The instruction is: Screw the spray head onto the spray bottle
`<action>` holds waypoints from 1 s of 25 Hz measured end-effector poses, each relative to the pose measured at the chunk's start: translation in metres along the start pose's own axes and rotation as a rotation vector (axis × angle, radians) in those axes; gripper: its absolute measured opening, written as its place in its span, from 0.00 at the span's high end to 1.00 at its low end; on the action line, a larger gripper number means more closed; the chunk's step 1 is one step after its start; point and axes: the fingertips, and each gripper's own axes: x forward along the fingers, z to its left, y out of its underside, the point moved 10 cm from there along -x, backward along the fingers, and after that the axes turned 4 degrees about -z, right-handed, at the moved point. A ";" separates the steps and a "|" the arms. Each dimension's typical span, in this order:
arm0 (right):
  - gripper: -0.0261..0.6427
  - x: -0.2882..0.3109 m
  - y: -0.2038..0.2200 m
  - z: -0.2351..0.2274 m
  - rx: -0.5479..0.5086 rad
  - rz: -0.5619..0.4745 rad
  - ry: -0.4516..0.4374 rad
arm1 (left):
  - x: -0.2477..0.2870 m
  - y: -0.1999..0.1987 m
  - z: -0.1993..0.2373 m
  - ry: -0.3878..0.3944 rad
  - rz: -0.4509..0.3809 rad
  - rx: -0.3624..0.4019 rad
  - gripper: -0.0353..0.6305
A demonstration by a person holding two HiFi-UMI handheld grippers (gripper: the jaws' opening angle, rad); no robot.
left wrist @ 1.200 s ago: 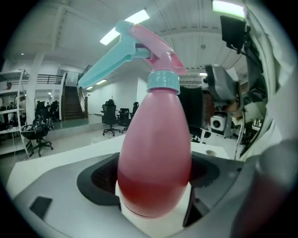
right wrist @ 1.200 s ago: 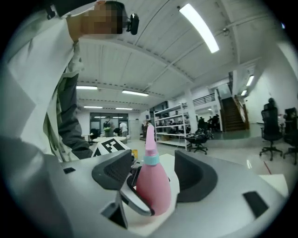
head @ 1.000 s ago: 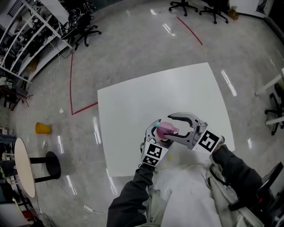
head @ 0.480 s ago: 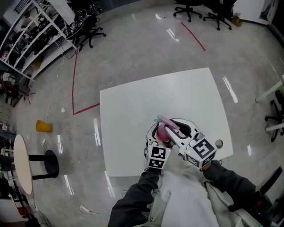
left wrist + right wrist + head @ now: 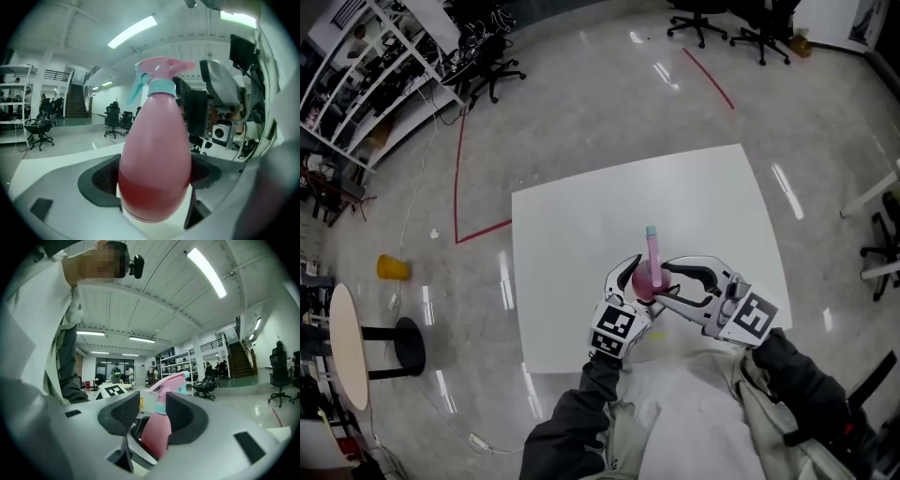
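Pink bottle [image 5: 648, 281], spray head [image 5: 652, 244] on, sat low centre in the head view, clamped at its belly by the left gripper [image 5: 635, 280]. The right gripper [image 5: 661, 284] had just been opening its jaws, now slack about the neck.

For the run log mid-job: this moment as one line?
left gripper: shut on spray bottle body | right gripper: jaws just opened wider, bottle neck between them | spray head: on bottle, tightness unclear

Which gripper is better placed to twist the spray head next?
Right. The left gripper is clamped on the spray bottle, steadying it. The right gripper has the spray head between its jaws, which have just been opening and aren't pressing, so it can likely close and turn.
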 end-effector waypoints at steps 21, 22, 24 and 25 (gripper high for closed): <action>0.60 0.004 -0.032 -0.013 -0.087 0.098 -0.275 | -0.008 -0.009 -0.016 0.457 0.002 0.101 0.30; 0.64 0.003 -0.030 -0.015 -0.075 0.070 -0.228 | -0.010 -0.008 -0.011 0.419 -0.018 0.062 0.30; 0.87 -0.001 -0.026 -0.018 -0.061 0.043 -0.129 | -0.009 -0.007 -0.001 0.318 -0.049 -0.004 0.30; 0.88 -0.002 -0.025 -0.018 -0.059 0.048 -0.074 | -0.006 -0.009 0.002 0.261 -0.047 -0.020 0.30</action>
